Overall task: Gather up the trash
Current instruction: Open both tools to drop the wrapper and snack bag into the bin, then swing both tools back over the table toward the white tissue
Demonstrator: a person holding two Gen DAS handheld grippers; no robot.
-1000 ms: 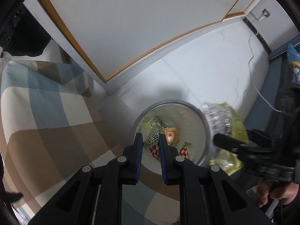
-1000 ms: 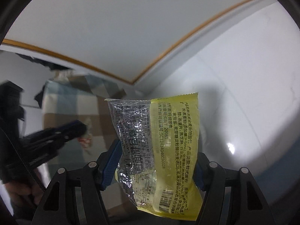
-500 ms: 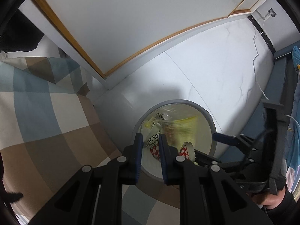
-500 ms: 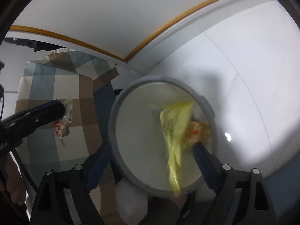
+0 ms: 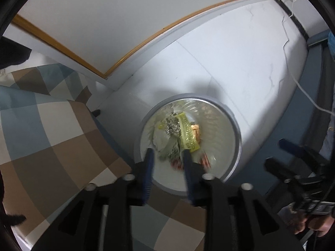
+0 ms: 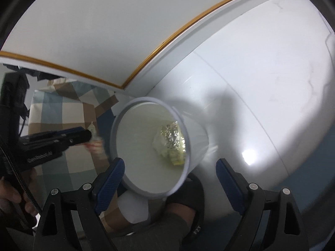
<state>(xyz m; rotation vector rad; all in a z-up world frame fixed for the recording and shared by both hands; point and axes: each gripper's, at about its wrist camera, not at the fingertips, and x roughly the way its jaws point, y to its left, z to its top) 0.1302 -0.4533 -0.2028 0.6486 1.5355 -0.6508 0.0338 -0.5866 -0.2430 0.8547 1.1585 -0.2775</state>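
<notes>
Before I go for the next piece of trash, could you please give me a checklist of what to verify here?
1. Yellow packet lies inside the bin: ok.
2. Right gripper is empty, jaws wide apart: ok.
3. Left gripper is above the bin's mouth: ok.
4. Red-and-white wrapper is free of the left gripper, whose jaws are opening: cannot tell, it is blurred between them.
5. Wrapper is down among the trash in the bin: not ok, it is up at the left gripper's tips.
</notes>
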